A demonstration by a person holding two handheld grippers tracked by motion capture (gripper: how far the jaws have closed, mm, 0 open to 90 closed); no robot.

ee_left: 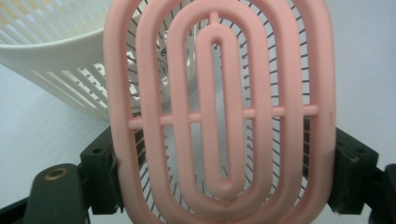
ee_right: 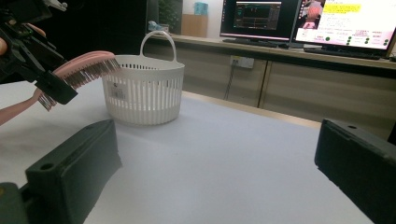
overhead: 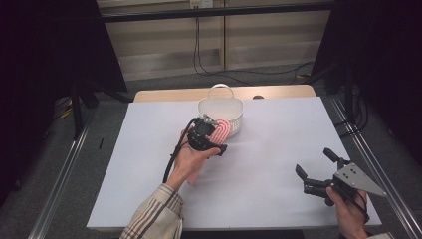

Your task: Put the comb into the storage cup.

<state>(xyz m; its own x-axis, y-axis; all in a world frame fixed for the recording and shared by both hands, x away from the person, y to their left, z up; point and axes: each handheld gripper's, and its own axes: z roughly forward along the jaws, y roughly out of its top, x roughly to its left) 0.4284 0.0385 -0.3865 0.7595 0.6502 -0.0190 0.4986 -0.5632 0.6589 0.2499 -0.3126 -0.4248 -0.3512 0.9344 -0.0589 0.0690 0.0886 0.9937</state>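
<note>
**Pink hairbrush held at the basket rim**

The bench [overhead: 278, 164] is carrying a white sheet over a wooden top, whose far edge is showing behind the white slotted basket [overhead: 221, 115]. Grey floor is surrounding the bench, dark curtains are hanging at both sides, and cables are running down the pale wall panels behind. In the right gripper view, monitors [ee_right: 343, 21] are glowing on a long counter beyond the bench.

The left hand [overhead: 188, 163] is reaching forward from a plaid sleeve [overhead: 154, 215], raising the left gripper [overhead: 215, 130] above the bench, just in front of the basket. Its jaws are standing wide, pressing on the two edges of the pink hairbrush [ee_left: 219, 112]. The brush head is tilting toward the basket rim, bristles facing down, and the handle is trailing back beneath the hand.

The right hand [overhead: 351, 211] is resting near the bench's right front corner, well apart from the basket. The right gripper [overhead: 314, 165] is pointing toward the bench centre, jaws spread wide with nothing between them.
</note>
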